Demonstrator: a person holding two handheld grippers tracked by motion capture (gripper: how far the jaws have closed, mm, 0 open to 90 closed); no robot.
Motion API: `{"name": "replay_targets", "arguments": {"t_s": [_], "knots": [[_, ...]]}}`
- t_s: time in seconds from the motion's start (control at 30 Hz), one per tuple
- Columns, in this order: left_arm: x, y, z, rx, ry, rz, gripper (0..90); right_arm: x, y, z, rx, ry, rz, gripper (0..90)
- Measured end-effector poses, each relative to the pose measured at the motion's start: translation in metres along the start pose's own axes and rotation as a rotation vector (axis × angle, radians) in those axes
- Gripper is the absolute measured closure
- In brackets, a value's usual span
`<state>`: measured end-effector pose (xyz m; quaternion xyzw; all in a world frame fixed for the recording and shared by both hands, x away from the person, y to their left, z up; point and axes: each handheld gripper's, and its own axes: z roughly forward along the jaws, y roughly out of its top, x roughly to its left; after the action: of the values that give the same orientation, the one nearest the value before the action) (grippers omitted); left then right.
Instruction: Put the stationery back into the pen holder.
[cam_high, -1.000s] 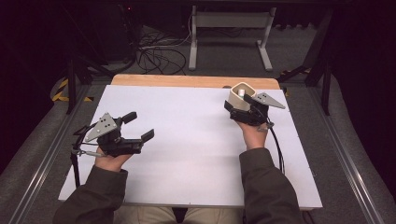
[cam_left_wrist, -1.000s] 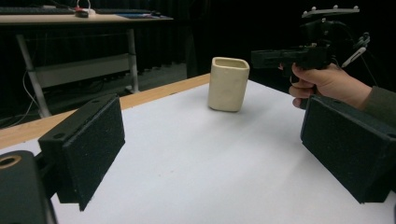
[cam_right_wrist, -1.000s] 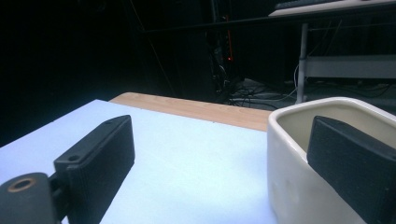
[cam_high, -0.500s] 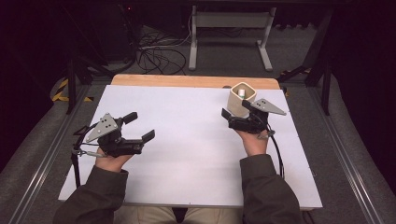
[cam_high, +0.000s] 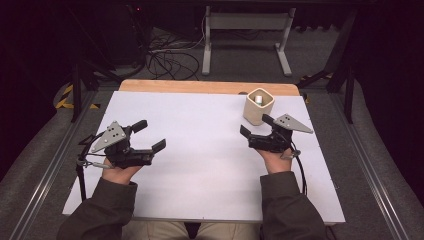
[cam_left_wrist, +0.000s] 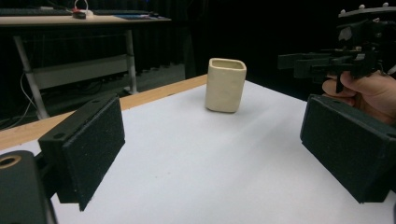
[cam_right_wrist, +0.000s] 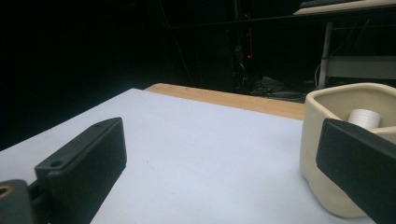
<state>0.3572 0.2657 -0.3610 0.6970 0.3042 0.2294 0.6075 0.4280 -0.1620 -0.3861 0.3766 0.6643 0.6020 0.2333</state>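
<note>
A cream square cup (cam_high: 259, 106) stands upright at the back right of the white table (cam_high: 205, 165), with a small white cylinder (cam_high: 258, 99) inside it. My right gripper (cam_high: 255, 126) is open just in front of the cup, apart from it and holding nothing. In the right gripper view the cup (cam_right_wrist: 317, 158) stands past the right jaw, and the cylinder (cam_right_wrist: 365, 117) shows over its rim. My left gripper (cam_high: 151, 135) rests open and empty at the left. The left gripper view has the cup (cam_left_wrist: 225, 85) far ahead and the right gripper (cam_left_wrist: 299, 63) beside it.
A strip of bare wood (cam_high: 200, 86) runs along the table's far edge. Beyond it stand a desk frame (cam_high: 245, 30) and loose cables (cam_high: 165, 57) on the floor. Metal rails (cam_high: 45, 170) run along both sides of the table.
My right gripper has pulled back from the cup towards the person, leaving the cup standing by itself. The left gripper has hardly moved.
</note>
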Motion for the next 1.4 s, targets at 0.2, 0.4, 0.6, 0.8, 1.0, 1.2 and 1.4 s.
{"name": "replay_targets", "arguments": {"t_s": [0.2,0.4,0.6,0.8,1.0,1.2,1.4], "knots": [[0.000,0.001,-0.002,-0.005,-0.001,0.001,7.2,0.001,-0.002,-0.008,-0.009,0.003,0.001,1.5],[0.000,0.002,-0.003,-0.007,-0.002,0.001,7.3,0.000,-0.006,-0.019,-0.012,-0.002,0.004,1.4],[-0.001,0.002,-0.003,-0.006,-0.005,-0.001,7.3,-0.001,-0.008,-0.029,-0.029,-0.008,0.005,1.4],[-0.002,0.002,-0.002,-0.005,-0.009,0.003,7.3,-0.002,-0.008,-0.038,-0.048,-0.012,0.010,1.5],[-0.001,0.001,-0.003,0.000,-0.009,0.002,7.3,-0.004,-0.008,-0.048,-0.077,0.008,0.006,1.5],[-0.002,0.000,-0.003,0.002,-0.007,-0.001,7.3,-0.005,-0.009,-0.057,-0.085,0.052,0.001,1.9],[-0.002,-0.001,-0.003,0.009,-0.011,0.004,7.3,-0.006,-0.008,-0.066,-0.093,0.055,-0.009,1.9]]}}
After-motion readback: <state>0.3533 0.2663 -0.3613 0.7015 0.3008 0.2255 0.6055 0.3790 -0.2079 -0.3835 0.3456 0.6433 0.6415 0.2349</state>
